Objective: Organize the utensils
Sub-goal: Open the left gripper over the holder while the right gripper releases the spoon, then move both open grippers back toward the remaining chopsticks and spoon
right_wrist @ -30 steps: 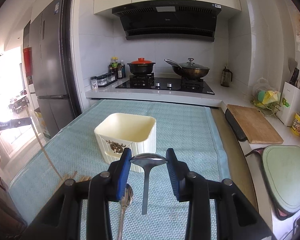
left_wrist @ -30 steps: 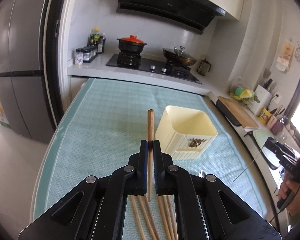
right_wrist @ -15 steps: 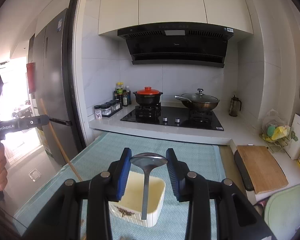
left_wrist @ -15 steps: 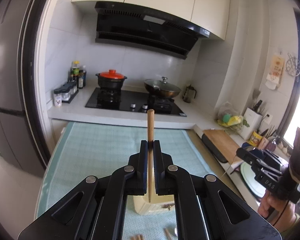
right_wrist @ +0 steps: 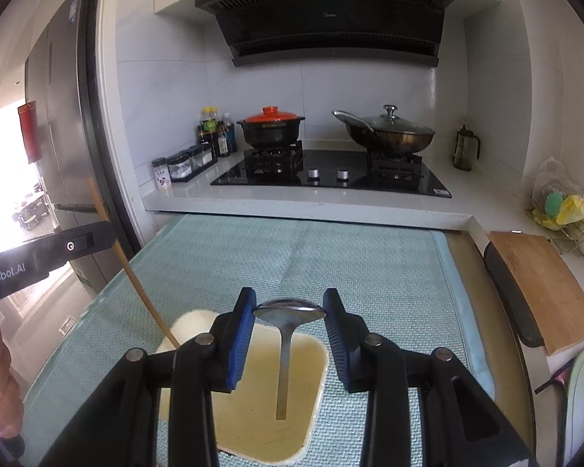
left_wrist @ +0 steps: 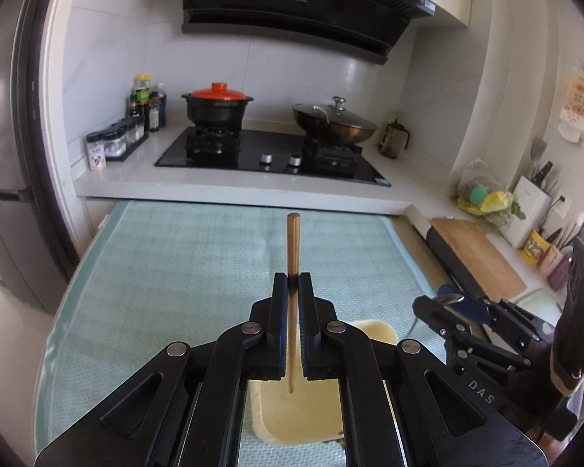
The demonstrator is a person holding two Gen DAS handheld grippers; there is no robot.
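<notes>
While both grippers hang over a teal mat (right_wrist: 370, 272) on the kitchen counter, a cream bin (right_wrist: 315, 401) sits on the mat directly beneath them, its open top facing up. Far behind are the hob (right_wrist: 331, 173) and hood (right_wrist: 331, 15); a board (right_wrist: 541, 284) lies to the right.

Left gripper (left_wrist: 292, 278) is pinched tight on a chopstick (left_wrist: 293, 241), the stick running upright through the jaws with its thin tip hanging low over the bin's mouth. Right gripper (right_wrist: 290, 311) is clamped across a spoon (right_wrist: 288, 315) at the bowl, jaws standing wide, the handle dangling straight down into the opening. Both long axes point at the bin, so the coming move looks like a plain drop or short lowering; the spoon sits nearer the middle of the opening, the chopstick closer to its left edge.

One second ago both tools were down by the mat, the chopstick just lifted from a bundle and the bin ahead of the grippers. Since then they have risen and travelled forward, and the bin now lies under them rather than in front.
</notes>
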